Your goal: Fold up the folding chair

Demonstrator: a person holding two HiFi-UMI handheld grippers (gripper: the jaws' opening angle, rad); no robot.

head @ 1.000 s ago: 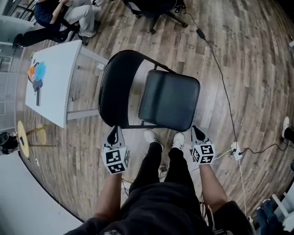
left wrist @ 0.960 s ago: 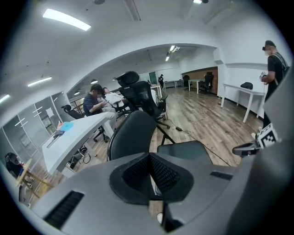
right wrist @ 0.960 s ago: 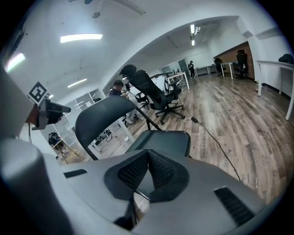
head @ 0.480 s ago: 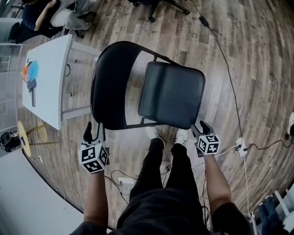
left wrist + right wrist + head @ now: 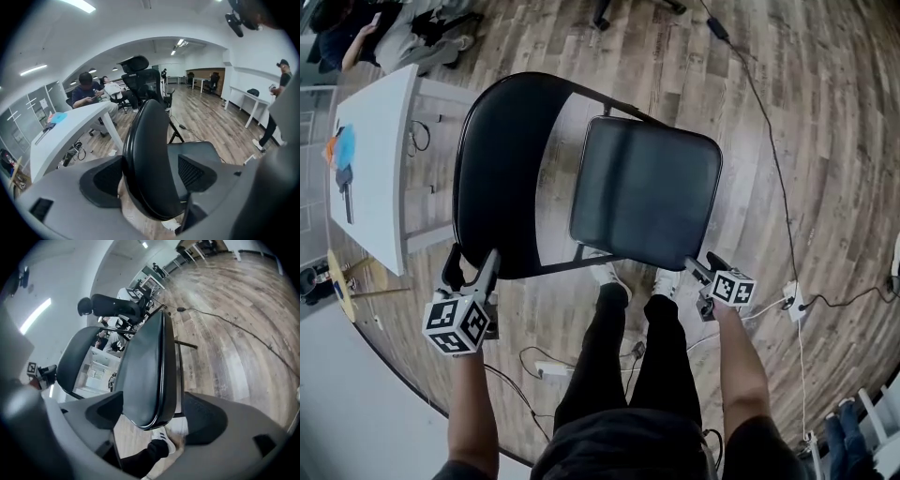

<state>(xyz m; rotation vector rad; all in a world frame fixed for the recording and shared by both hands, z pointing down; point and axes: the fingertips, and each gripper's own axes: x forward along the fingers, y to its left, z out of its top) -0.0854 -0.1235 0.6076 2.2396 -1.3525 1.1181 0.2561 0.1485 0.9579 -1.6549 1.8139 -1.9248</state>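
Observation:
The black folding chair stands open on the wood floor, its backrest (image 5: 502, 169) at left and its padded seat (image 5: 647, 192) at right in the head view. My left gripper (image 5: 471, 265) sits at the backrest's near rim. In the left gripper view its jaws (image 5: 151, 173) have just been opening and straddle the backrest's edge (image 5: 150, 140). My right gripper (image 5: 703, 264) is at the seat's near right corner. In the right gripper view its jaws (image 5: 152, 414) have also just been opening, with the seat's edge (image 5: 147, 366) between them. Neither pair of pads presses on the chair.
A white table (image 5: 370, 159) stands left of the chair, with seated people (image 5: 403, 33) beyond it. A cable (image 5: 769, 141) runs across the floor to a power strip (image 5: 794, 305) at right. The person's legs and white shoes (image 5: 609, 281) are below the seat.
Both grippers went from shut to open. The left one moved left to the backrest's rim. The right one rolled and dropped to the seat's corner.

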